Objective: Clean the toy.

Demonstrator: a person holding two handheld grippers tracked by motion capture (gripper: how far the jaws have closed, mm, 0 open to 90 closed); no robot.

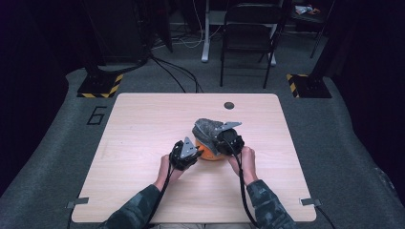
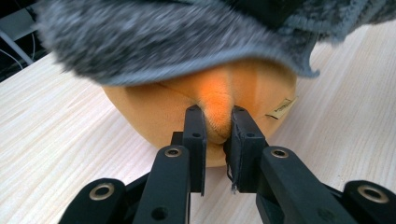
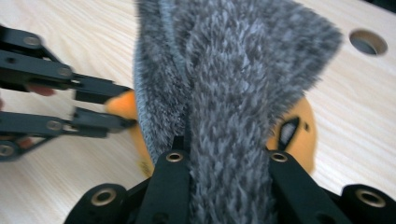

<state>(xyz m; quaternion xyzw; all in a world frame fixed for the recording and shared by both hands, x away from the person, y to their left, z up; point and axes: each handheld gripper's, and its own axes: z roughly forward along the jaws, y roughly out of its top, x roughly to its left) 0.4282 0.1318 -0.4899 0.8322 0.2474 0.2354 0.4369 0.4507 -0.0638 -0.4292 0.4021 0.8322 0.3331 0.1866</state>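
Table point(image 1: 143, 143): pale wood top, rounded corners, round hole point(image 1: 229, 105) near far edge.
Floor point(image 1: 52, 157): grey carpet; dark "6" point(image 1: 97, 115) marked left of table.
Chair point(image 1: 248, 33): dark folding type, beyond table, facing it.
Bases point(image 1: 100, 85): two black stands with yellow-black hazard stripes, far left and far right point(image 1: 305, 85).
Cables point(image 1: 179, 71): black, running across floor from left base toward table.
Desk leg point(image 1: 206, 28): white, at back.
Light: table lit, room edges dark.
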